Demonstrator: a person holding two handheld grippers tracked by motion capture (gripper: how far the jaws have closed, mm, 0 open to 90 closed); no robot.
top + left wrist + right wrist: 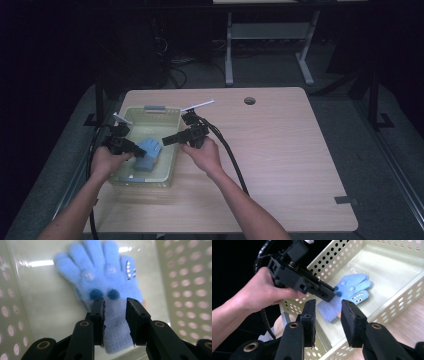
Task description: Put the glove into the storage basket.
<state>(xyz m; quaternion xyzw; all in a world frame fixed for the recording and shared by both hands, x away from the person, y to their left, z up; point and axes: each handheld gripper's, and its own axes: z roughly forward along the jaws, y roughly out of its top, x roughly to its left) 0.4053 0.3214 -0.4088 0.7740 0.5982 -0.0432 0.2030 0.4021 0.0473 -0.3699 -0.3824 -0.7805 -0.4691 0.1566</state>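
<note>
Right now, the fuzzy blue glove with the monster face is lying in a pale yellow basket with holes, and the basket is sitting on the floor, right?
Not quite. The fuzzy blue glove does lie in the pale yellow plastic basket with holes, but the basket sits on the light wooden table, not the floor. The high view shows it.

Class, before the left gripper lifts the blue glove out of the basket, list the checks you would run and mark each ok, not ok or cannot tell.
1. Left gripper jaws astride the glove cuff: ok.
2. Pads actually pinching the cuff: ok, it looks squeezed between them.
3. Glove lies flat on the basket floor, nothing on top of it: ok.
4. Right gripper clear of the glove, nothing between its jaws: ok.
5. Second glove underneath: cannot tell.
</note>
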